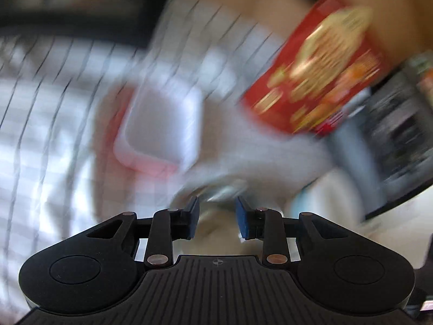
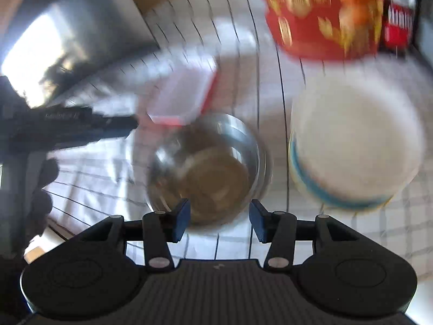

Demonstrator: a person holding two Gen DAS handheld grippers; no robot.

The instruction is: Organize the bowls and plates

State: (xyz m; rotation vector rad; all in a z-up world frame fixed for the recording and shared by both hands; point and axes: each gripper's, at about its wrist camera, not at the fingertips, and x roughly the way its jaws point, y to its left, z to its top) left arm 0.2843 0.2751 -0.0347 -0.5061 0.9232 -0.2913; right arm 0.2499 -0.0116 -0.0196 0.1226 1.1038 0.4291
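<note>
Steel is what I am seeing first: the metal bowl [image 2: 208, 168] is sitting on the checked cloth of the table [image 2: 235, 62], just ahead of my right gripper [image 2: 219, 218], whose blue pads are standing apart with nothing between them. Just right of it, the white bowl [image 2: 351, 140] with a blue band is resting near the red box [image 2: 324, 13], which is lying farther back. The clear container with a red rim [image 2: 184, 94] is lying beyond the metal bowl, to the left. My left gripper [image 1: 217, 220] is also gaping, empty, with the metal bowl's rim [image 1: 216, 189] blurring just past its tips.
</note>
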